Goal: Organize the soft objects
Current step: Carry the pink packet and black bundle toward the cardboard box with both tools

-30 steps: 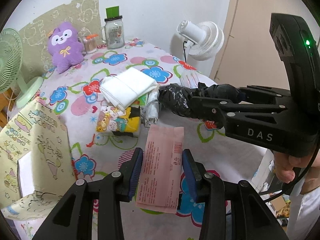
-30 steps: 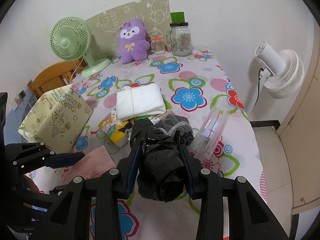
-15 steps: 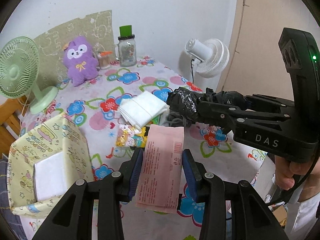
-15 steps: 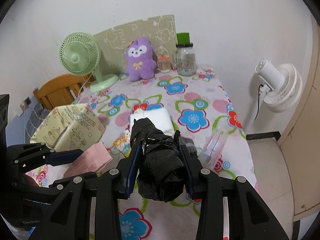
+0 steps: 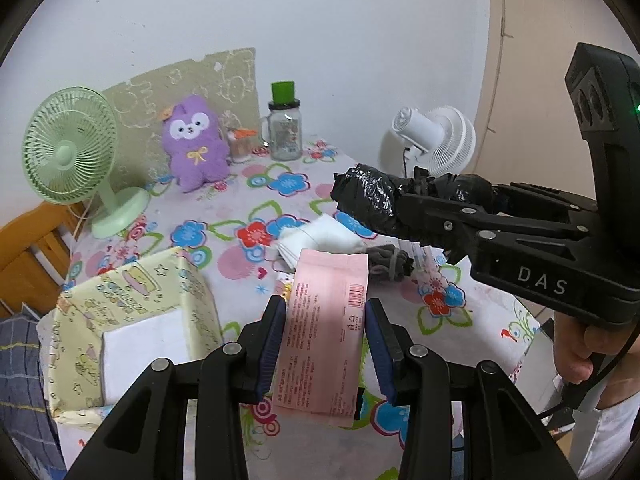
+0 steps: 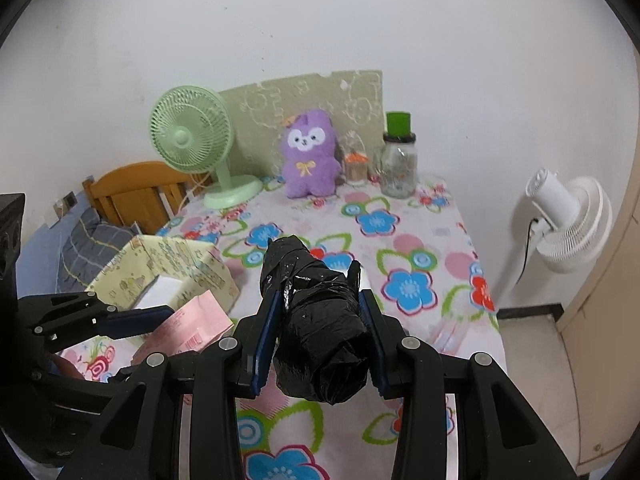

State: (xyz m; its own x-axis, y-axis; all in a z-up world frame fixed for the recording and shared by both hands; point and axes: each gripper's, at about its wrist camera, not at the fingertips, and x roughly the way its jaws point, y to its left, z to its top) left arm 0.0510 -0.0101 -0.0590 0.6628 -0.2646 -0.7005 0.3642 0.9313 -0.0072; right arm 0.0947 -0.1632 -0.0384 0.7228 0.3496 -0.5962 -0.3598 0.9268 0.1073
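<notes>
My left gripper (image 5: 325, 312) is shut on a flat pink packet (image 5: 326, 328), held above the flowered table. My right gripper (image 6: 316, 300) is shut on a crumpled black plastic bundle (image 6: 316, 320), also lifted off the table; from the left wrist view that bundle (image 5: 368, 196) hangs to the right. A folded white cloth (image 5: 324, 236) and a rolled grey cloth (image 5: 388, 264) lie on the tablecloth below. An open yellow patterned box (image 5: 132, 320) with a white item inside sits at the left. A purple plush toy (image 5: 196, 152) stands at the back.
A green desk fan (image 5: 68, 152) stands at the back left, a glass jar with a green lid (image 5: 285, 128) and a small container at the back. A white fan (image 5: 436, 140) stands off the table's right edge. A wooden chair (image 6: 132, 192) is at the left.
Both grippers have risen with their loads, so the table and its objects look farther below. The packet and the black bundle stay gripped as before.
</notes>
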